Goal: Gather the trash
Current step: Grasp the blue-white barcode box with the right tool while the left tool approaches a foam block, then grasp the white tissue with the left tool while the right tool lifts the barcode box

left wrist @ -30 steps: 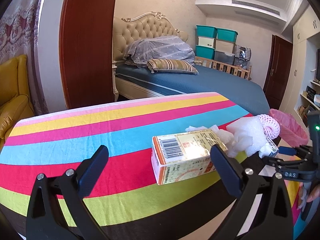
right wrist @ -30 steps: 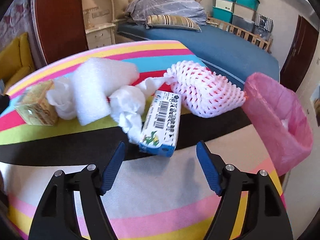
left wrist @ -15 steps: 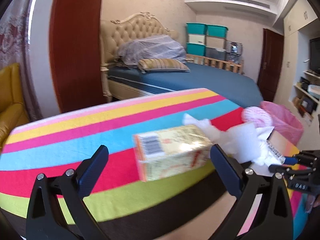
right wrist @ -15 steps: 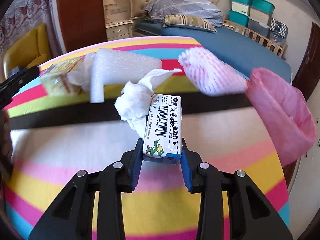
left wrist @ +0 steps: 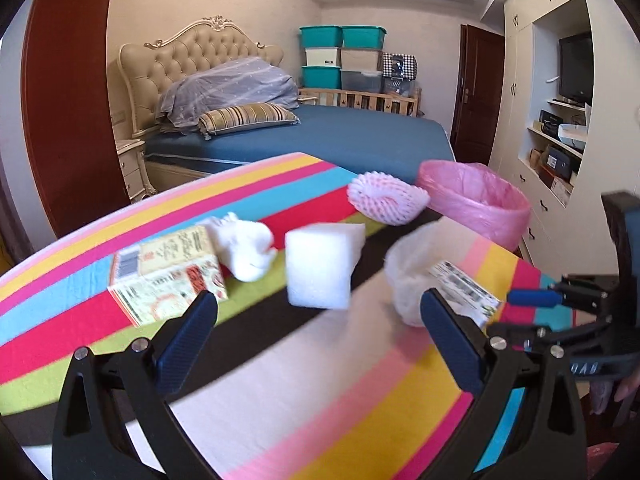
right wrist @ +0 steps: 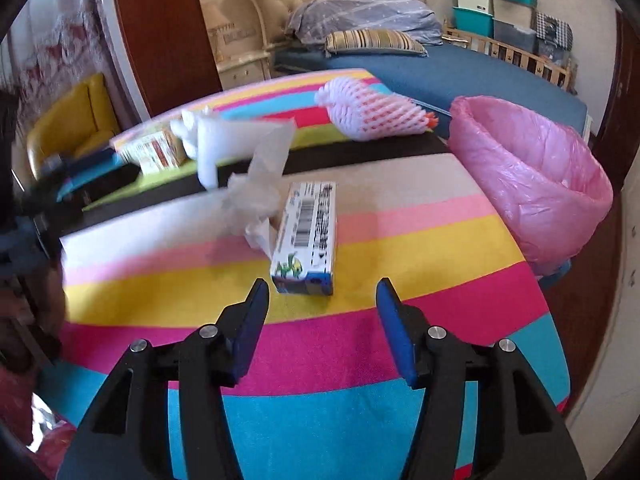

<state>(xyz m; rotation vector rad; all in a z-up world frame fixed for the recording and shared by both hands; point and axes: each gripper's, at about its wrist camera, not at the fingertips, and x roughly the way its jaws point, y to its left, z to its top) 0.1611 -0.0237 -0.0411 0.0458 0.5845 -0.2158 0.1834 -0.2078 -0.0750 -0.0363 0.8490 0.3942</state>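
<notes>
Though clamped half a second ago, right tongs (right wrist: 322, 308) now spread empty behind carton (right wrist: 308, 236) at frame centre; left tongs (left wrist: 320, 320) wide, empty. Regrasp needed.

Light: bright daylight, even across the room.
Glare: sunlit curtain (right wrist: 60, 52) at 10 o'clock looks washed out.
Blur: foam block (left wrist: 320, 268) and tissue (right wrist: 256, 196) smeared; carton (right wrist: 308, 236) sharper.
Edges: fisheye bending, black corners.
Shadows: soft, faint on the striped tablecloth (right wrist: 400, 240).

Striped table (right wrist: 400, 320) — boxes (right wrist: 310, 236), foam (left wrist: 320, 268), tissue (left wrist: 248, 248).
</notes>
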